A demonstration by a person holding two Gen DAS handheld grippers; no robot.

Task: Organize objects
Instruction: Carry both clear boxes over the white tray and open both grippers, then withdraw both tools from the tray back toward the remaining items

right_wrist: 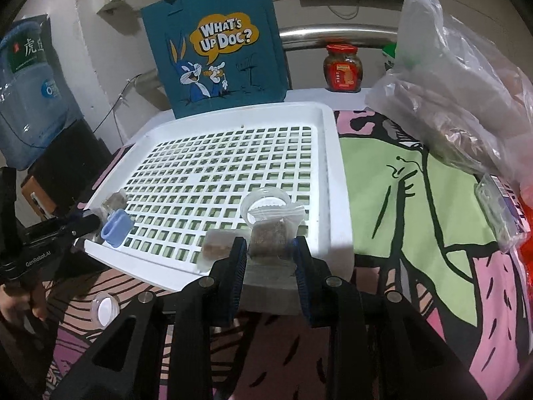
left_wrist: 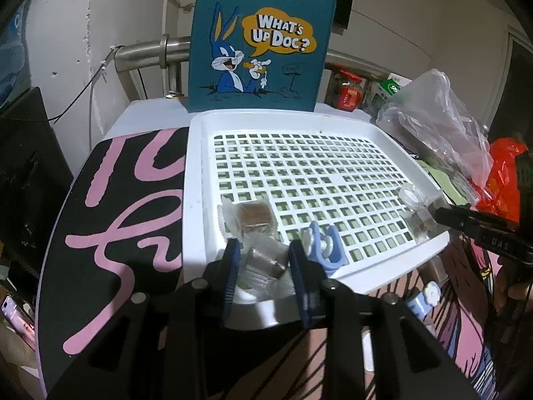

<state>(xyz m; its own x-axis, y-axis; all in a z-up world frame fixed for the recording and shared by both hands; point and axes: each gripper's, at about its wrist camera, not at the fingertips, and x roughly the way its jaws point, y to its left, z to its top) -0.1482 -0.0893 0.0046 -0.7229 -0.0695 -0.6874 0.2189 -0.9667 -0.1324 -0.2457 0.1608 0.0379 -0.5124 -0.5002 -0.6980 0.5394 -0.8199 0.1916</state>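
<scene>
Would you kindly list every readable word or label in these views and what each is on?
"WHAT'S UP DOC?": teal tote bag.
"GenRobot.AI": left gripper, seen from the right wrist.
"虎": water jug label; remainder cut off.
Red-lidded jar label: too blurred.
Purple packet: unreadable.

The white perforated plastic tray (right_wrist: 333, 153) looks smooth with a slight sheen. Behind the tray stands a teal felt tote bag (left_wrist: 260, 50), matt and fuzzy, before a brushed steel pipe (left_wrist: 146, 51). Beneath the tray lies a printed cloth table cover (right_wrist: 416, 200), matt. Right of the tray, a crinkled clear plastic bag (right_wrist: 466, 83) shines, beside a glossy red-lidded glass jar (right_wrist: 343, 68).
</scene>
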